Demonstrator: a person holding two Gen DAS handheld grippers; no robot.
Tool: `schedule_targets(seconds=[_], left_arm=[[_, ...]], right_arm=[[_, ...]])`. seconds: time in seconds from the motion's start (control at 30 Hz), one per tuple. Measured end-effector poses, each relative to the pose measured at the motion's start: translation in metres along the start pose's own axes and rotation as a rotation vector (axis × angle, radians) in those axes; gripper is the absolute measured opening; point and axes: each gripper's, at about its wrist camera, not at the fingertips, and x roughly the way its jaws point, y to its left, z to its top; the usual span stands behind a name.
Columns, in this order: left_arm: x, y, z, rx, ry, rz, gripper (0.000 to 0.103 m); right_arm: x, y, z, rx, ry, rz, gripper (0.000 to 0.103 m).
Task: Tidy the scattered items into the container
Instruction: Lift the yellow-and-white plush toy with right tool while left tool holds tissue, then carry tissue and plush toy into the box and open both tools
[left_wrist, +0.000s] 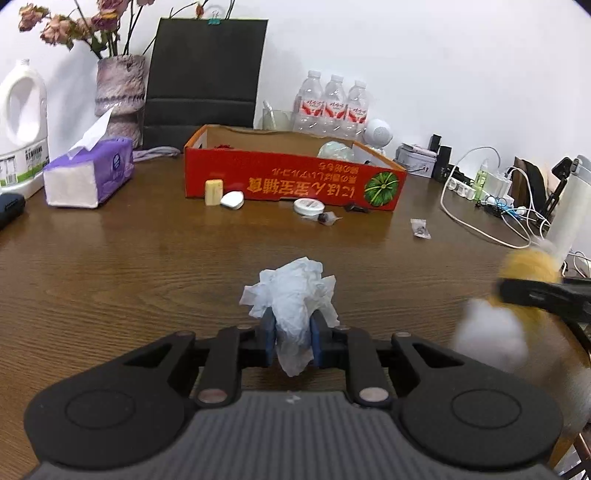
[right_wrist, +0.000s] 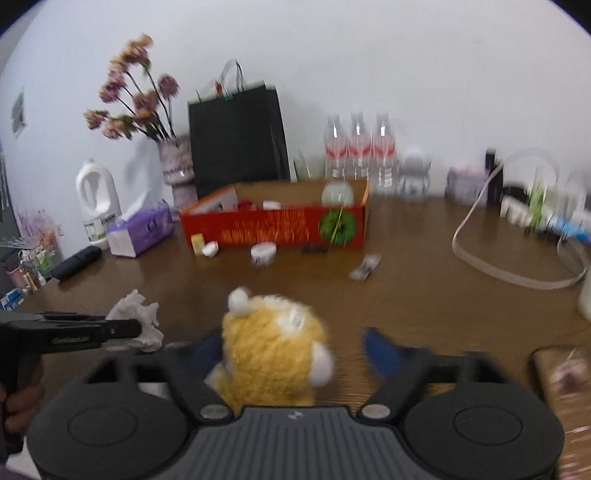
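Each gripper, left and right, is built of black linkage arms with round silver pivots. Blue pads are fitted to the fingers. A grey ribbed housing is flanked by two black discs.

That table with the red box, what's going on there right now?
A person is tidying the table with two handheld grippers. The left gripper is shut on a crumpled tissue. The right gripper has a yellow plush toy between its jaws, with a gap on one side. Small items still lie in front of the red box.

three water bottles, one red box, one tissue pack
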Motion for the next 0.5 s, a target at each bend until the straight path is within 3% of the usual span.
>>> schedule_targets(seconds=[0.1, 0.27, 0.5], left_arm=[[-0.006, -0.001, 0.001, 0.003, -0.017, 0.017, 0.019], [-0.009, 0.007, 0.003, -0.020, -0.029, 0.046, 0.019], [-0.004, -0.001, 0.025, 0.012, -0.099, 0.019, 0.018]], right_arm=[[0.023, -0.001, 0.011, 0.069, 0.032, -0.028, 0.048], [0.048, 0.003, 0.029, 0.055, 0.080, -0.099, 0.047], [0.051, 0.005, 0.055, 0.047, 0.034, -0.113, 0.046]])
